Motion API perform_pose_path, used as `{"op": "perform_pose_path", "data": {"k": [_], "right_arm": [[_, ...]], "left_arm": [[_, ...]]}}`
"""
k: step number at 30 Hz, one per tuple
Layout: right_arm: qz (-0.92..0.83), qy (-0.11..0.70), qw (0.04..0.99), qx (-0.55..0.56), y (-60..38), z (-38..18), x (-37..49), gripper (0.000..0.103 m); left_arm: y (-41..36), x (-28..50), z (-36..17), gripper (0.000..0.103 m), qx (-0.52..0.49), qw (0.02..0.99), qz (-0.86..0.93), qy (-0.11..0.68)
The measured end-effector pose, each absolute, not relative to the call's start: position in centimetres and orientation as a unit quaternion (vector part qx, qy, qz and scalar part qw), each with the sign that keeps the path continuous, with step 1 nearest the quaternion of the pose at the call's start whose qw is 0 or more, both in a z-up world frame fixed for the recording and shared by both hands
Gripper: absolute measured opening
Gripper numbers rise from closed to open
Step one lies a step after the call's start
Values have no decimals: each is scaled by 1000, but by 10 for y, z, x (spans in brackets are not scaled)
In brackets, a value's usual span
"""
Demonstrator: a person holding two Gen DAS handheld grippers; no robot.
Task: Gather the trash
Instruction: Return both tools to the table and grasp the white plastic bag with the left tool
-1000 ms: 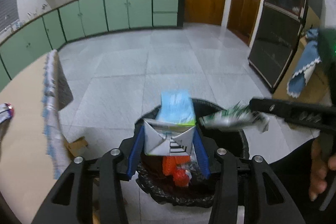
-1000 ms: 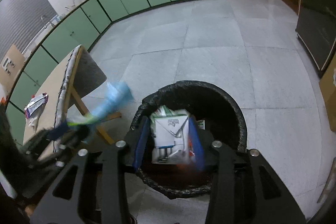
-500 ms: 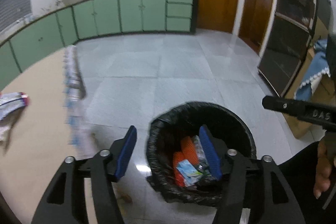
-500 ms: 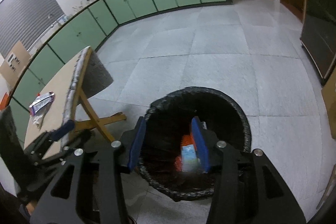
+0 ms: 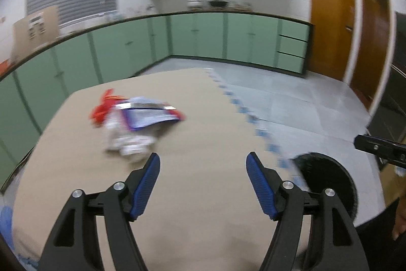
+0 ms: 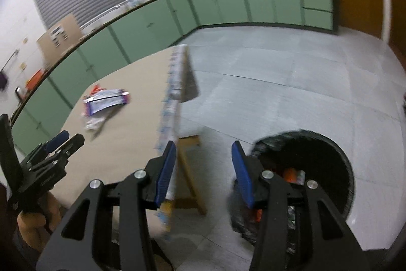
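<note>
1. Left wrist view: the left gripper is released, its jaws having just been opening, and nothing lies between the blue ribbed pads. It hangs over the tan table.
2. Out at eleven o'clock from those jaws lies the remaining trash: a flat purple-and-white wrapper, a crumpled red scrap and a blurred white packet, all touching in one loose heap.
3. Right wrist view: the right gripper also stands released and empty, its jaws partly apart, above the table edge and the grey tiled floor.
4. At four o'clock from it sits the round bin, lined with a glossy black bag, with orange and other wrappers inside it.
5. Judged from this, part of the job is done, since some trash is binned; the heap on the table is what remains, and both tools look free to fetch it.
6. The wrappers look thin, crinkly and light, likely to slip or fold when pinched.
</note>
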State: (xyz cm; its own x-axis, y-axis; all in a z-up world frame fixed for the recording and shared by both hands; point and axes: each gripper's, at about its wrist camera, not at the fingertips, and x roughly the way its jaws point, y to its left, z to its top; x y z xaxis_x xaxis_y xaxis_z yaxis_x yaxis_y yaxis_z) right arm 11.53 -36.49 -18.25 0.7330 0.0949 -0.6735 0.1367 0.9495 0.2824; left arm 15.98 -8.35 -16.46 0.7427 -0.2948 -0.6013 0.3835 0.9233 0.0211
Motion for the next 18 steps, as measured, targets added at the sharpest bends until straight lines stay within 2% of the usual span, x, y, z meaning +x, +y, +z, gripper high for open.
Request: {"op": "perform_pose_path", "data": {"k": [9, 18], "right_arm": [[70, 355, 925, 114, -273, -161, 178, 46], [109, 357, 923, 96, -216, -162, 227, 46]], "left_arm": [[2, 193, -158, 69, 38, 949, -112, 293], [34, 232, -170, 69, 27, 948, -106, 300]]}}
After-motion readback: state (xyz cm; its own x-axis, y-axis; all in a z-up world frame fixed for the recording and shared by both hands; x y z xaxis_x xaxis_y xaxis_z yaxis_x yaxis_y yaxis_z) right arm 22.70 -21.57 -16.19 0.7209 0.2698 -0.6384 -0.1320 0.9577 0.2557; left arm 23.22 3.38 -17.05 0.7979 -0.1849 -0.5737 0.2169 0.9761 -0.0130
